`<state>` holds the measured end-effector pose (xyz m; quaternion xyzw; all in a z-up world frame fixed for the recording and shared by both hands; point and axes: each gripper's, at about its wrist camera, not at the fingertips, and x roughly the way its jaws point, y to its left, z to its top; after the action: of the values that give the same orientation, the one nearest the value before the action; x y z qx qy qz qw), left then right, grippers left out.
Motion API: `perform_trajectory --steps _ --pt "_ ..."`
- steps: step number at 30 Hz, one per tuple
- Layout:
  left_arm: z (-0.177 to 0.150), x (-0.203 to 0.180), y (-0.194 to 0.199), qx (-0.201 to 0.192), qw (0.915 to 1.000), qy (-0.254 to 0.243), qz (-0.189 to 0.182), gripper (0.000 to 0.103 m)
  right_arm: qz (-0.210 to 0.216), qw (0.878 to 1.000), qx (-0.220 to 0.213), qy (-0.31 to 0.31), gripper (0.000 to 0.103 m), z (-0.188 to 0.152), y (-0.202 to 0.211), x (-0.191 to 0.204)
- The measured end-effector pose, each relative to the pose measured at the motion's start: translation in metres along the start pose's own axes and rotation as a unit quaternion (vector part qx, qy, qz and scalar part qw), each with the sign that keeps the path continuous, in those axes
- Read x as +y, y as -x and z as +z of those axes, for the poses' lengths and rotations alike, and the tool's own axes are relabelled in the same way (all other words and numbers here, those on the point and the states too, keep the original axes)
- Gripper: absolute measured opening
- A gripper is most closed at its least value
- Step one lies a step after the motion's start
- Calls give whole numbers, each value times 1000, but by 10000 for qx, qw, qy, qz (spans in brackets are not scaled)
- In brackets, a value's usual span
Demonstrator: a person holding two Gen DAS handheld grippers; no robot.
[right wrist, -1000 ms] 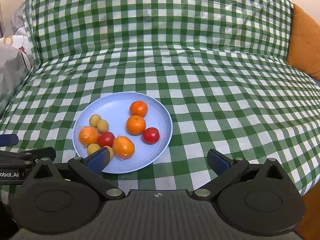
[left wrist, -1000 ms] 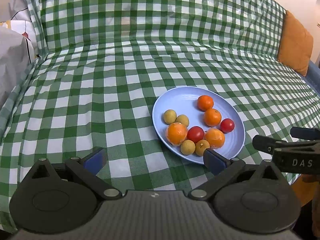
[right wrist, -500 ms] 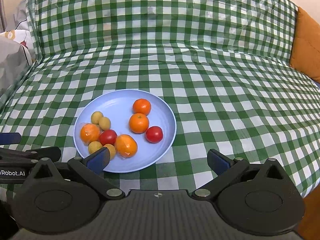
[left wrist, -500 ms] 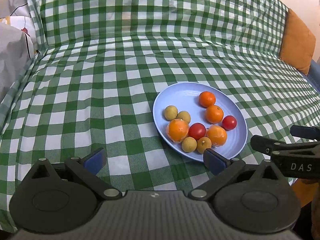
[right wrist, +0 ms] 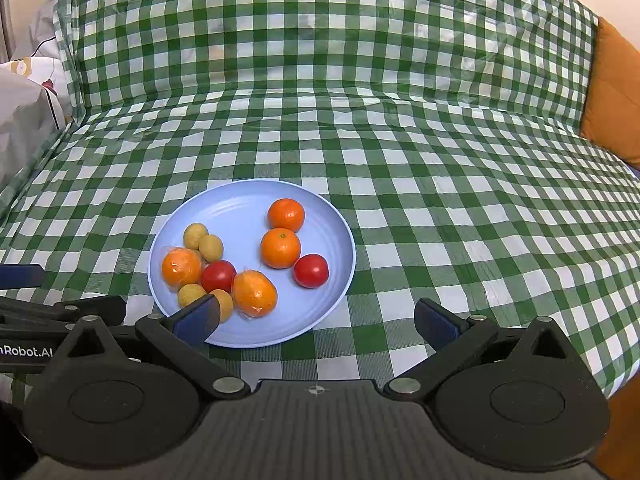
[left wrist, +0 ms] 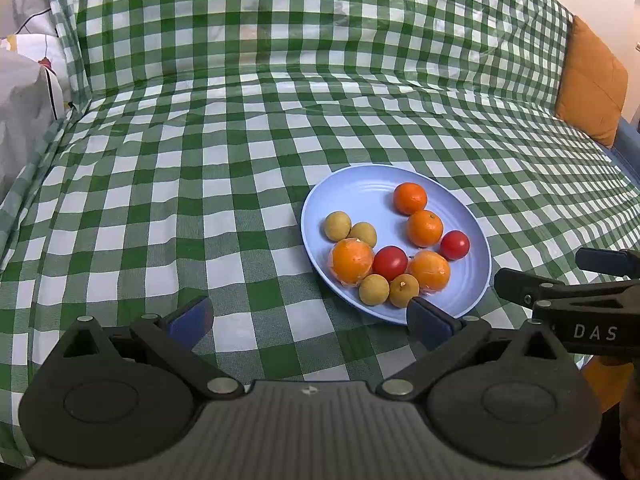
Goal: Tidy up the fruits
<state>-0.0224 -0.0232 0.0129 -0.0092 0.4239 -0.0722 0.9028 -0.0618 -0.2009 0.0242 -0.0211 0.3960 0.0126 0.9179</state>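
Ten pieces of fruit on a pale blue plate [right wrist: 336, 240], resting on a green-and-white checked cloth [right wrist: 440, 184] draped over what looks like a sofa seat and back. Two bare oranges [right wrist: 285, 214] touching one another toward the far right of the plate; two plastic-wrapped oranges [right wrist: 254, 293] nearer the front. Between the wrapped pair, a red tomato [right wrist: 218, 276]; a second tomato [right wrist: 311, 271] apart at the right, just beside the nearer bare orange. Four small yellow-brown fruits [right wrist: 210, 248]: two touching at the left rear, two at the front edge.

Left tongs [left wrist: 308, 318] apart, blue pads wide, nothing between them, right pad overlapping the near rim of the plate in the left wrist view. Right tongs [right wrist: 316, 320] likewise spread and empty, left pad in front of the plate's near-left rim.

Writing: "DAS" in pale letters on the black body of the right tool, seen from the left wrist view; "nRobot.AI", cut off at the frame edge, on the left tool, seen from the right wrist view.

Orange cushion [left wrist: 592, 80] at the far right; white patterned fabric [left wrist: 24, 92] at the left edge.
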Motion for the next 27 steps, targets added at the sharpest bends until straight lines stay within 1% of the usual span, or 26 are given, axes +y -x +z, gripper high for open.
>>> perform_trajectory --steps 15,27 --pt "0 -1 2 -41 9999 -63 -106 103 -64 10000 -23 28 102 -1 2 1" --pt "2 -1 4 -84 9996 -78 -268 103 -84 10000 -28 4 102 -2 3 2"
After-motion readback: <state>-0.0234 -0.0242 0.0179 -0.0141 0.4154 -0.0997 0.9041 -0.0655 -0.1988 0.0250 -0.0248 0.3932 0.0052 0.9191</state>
